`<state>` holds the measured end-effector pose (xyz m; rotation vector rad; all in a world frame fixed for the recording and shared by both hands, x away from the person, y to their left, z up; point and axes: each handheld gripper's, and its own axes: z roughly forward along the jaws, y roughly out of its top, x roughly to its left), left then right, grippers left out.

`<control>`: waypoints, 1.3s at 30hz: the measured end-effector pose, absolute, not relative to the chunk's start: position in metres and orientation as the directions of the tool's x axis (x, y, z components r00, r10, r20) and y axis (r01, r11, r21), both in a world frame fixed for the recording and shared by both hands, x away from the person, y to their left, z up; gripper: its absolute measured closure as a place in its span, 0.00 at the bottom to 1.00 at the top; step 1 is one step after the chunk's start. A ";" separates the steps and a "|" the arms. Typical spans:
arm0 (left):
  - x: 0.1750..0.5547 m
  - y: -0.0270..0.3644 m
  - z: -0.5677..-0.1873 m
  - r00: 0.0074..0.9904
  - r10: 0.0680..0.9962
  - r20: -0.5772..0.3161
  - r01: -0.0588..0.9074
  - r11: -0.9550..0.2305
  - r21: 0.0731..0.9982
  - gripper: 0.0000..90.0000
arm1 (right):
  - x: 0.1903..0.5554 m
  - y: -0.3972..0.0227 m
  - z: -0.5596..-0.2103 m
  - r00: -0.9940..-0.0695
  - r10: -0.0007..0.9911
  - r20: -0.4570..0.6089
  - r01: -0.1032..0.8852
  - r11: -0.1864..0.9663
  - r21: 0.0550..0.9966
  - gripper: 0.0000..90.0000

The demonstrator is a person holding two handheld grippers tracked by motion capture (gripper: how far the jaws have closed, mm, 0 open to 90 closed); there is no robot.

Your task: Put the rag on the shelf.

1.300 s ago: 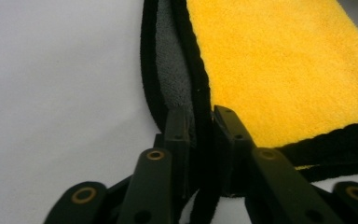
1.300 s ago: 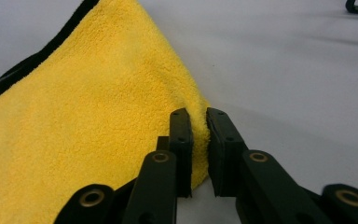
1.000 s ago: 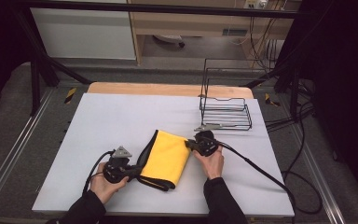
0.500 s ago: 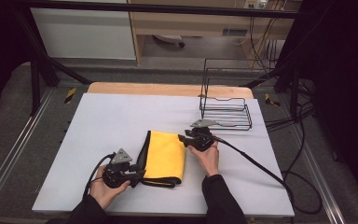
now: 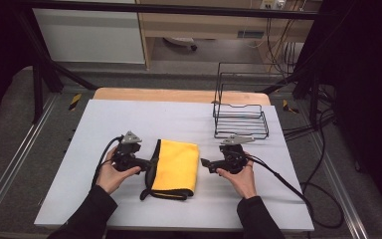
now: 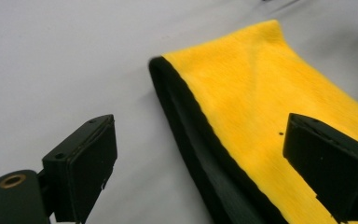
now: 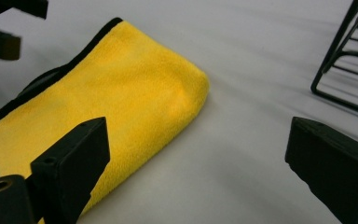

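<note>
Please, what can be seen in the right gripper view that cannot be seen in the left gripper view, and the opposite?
The right gripper view alone has the black wire rack at its right edge, the rounded folded corner of the yellow cloth, and the other gripper's jaws at its top left corner. The left gripper view alone gives a close look at the cloth's black edge, stacked in layers along the fold. Both show the yellow cloth lying on the white table, and each shows its own black jaws standing wide apart with nothing pressed between them.
</note>
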<state>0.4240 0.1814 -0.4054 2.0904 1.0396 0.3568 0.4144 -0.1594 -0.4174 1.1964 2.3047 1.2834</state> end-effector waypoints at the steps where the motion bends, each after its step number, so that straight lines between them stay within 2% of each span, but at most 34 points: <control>1: 0.424 0.181 -0.405 0.629 0.773 -0.081 0.560 -0.380 0.736 0.11 | 0.413 -0.162 -0.418 -0.632 0.755 0.174 0.547 0.275 0.791 0.07; 4: 0.440 0.174 -0.408 0.623 0.780 -0.060 0.566 -0.396 0.723 0.12 | 0.409 -0.165 -0.420 -0.628 0.755 0.188 0.554 0.265 0.789 0.07; 8: 0.461 0.163 -0.414 0.604 0.794 -0.069 0.586 -0.384 0.713 0.21 | 0.405 -0.165 -0.423 -0.630 0.758 0.169 0.551 0.282 0.786 0.06; 9: 0.470 0.159 -0.419 0.595 0.802 -0.047 0.584 -0.392 0.711 0.30 | 0.405 -0.164 -0.424 -0.632 0.757 0.167 0.552 0.288 0.783 0.07; 10: 0.470 0.159 -0.419 0.595 0.802 -0.047 0.584 -0.392 0.711 0.35 | 0.404 -0.164 -0.425 -0.635 0.754 0.166 0.550 0.290 0.783 0.07; 13: 0.482 0.158 -0.425 0.574 0.815 -0.082 0.621 -0.368 0.692 0.46 | 0.404 -0.163 -0.425 -0.636 0.752 0.170 0.551 0.289 0.783 0.08; 19: 0.488 0.155 -0.436 0.582 0.806 -0.107 0.650 -0.382 0.657 0.53 | 0.404 -0.163 -0.425 -0.634 0.751 0.185 0.554 0.274 0.786 0.10; 25: 0.489 0.152 -0.439 0.593 0.792 -0.142 0.658 -0.376 0.652 0.67 | 0.409 -0.163 -0.422 -0.625 0.750 0.217 0.557 0.233 0.797 0.12; 36: 0.487 0.149 -0.441 0.604 0.785 -0.140 0.655 -0.389 0.648 0.73 | 0.434 -0.141 -0.420 -0.595 0.773 0.221 0.569 0.210 0.795 0.23; 39: 0.488 0.150 -0.441 0.602 0.783 -0.156 0.664 -0.382 0.643 0.76 | 0.450 -0.129 -0.425 -0.570 0.788 0.234 0.589 0.194 0.785 0.36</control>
